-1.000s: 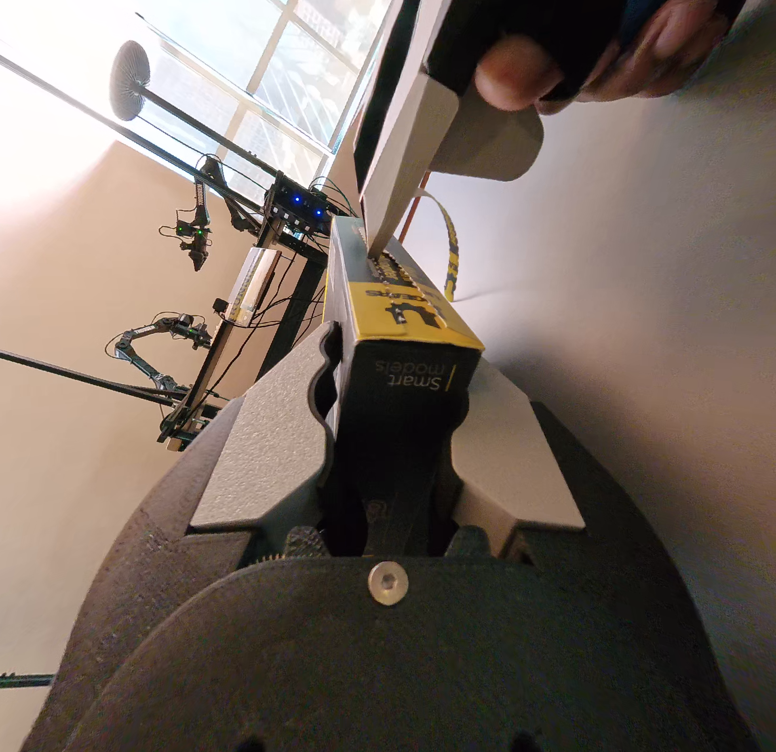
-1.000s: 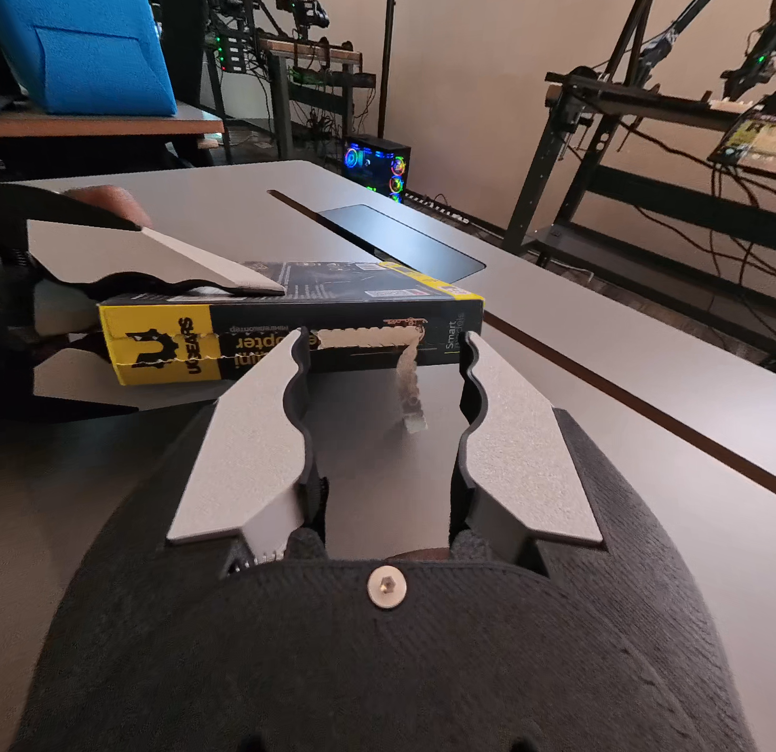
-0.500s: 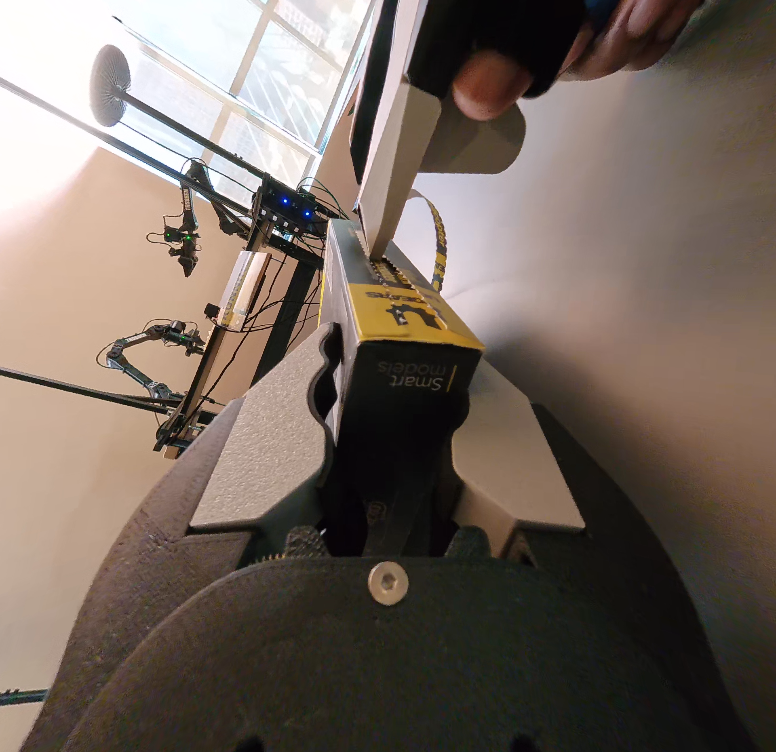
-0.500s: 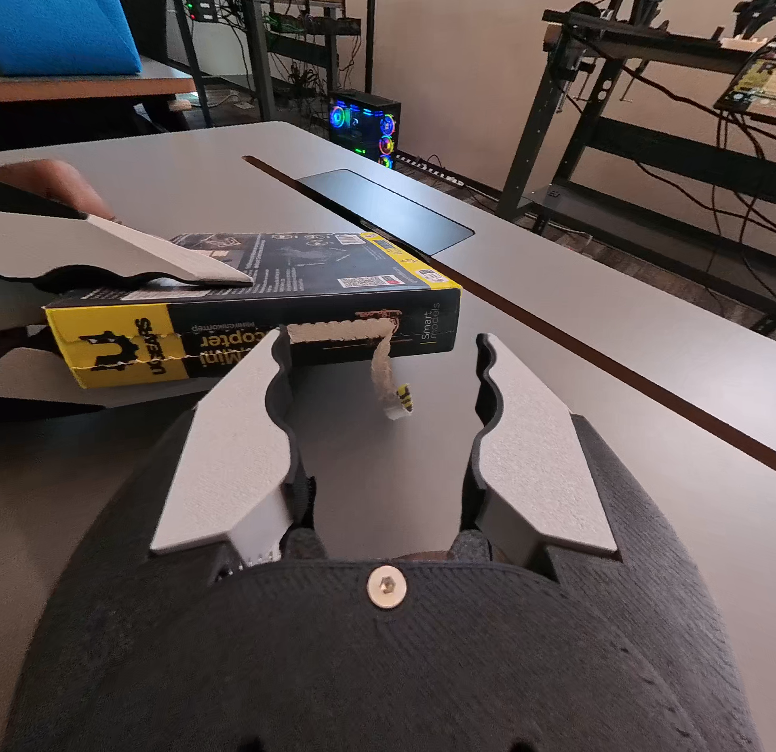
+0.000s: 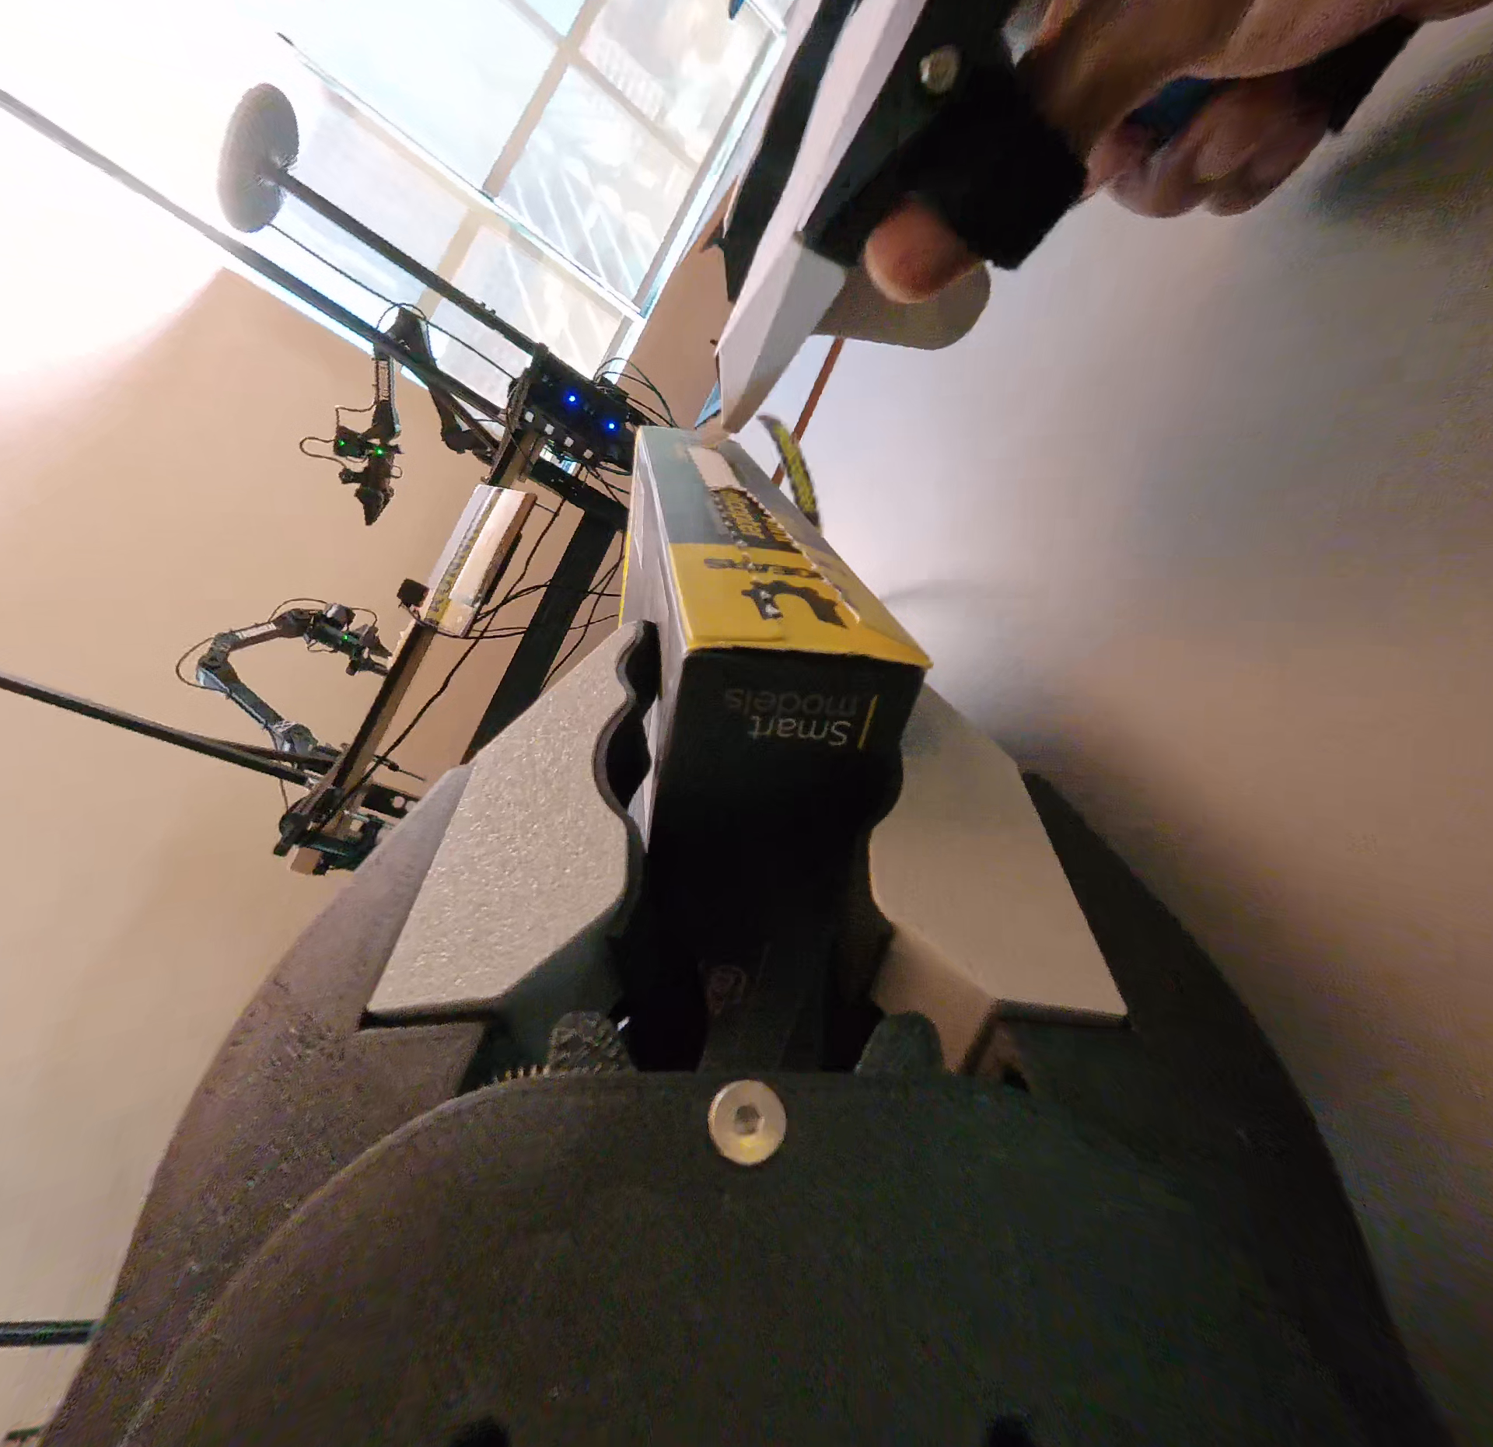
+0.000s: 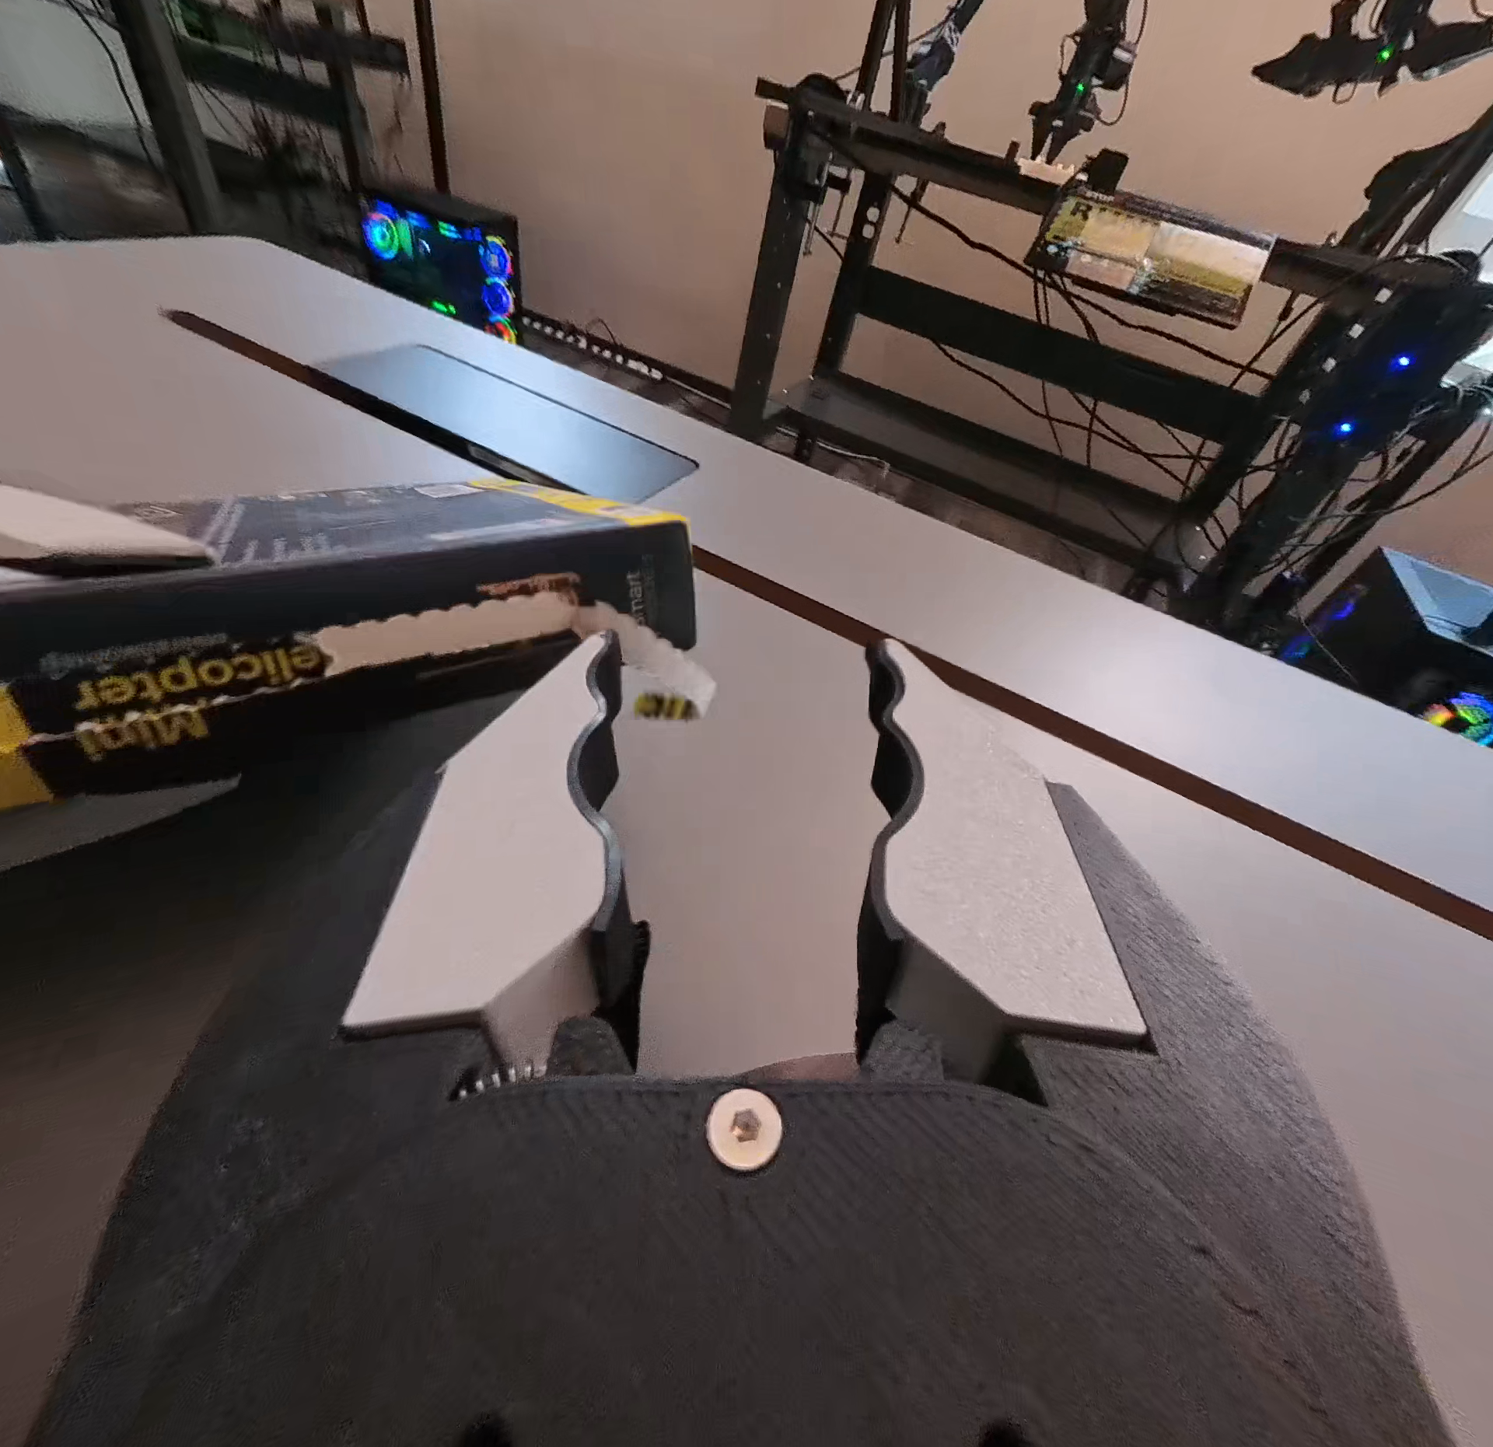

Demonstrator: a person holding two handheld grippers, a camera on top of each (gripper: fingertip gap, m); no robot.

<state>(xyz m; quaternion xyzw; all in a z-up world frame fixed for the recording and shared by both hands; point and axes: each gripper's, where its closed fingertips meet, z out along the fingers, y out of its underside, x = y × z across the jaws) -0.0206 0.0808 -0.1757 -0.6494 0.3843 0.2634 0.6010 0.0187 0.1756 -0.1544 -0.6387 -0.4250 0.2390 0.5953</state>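
Note:
My left gripper is shut on one end of a long black and yellow cardboard box and holds it out over the grey table. A torn perforated strip hangs from the box's side near its far end, and also shows in the left wrist view. My right gripper is open and empty, its left fingertip right beside the hanging strip and the box. In the left wrist view a hand holds that right gripper, one finger at the box's far end.
The table has a brown seam and a dark inset panel. Beyond its edge stand a computer case with coloured lights and black metal racks with cables. A window is behind.
My right gripper has moved right along the box to its far end, still open. The box now lies at the left of its view. My left gripper keeps its hold.

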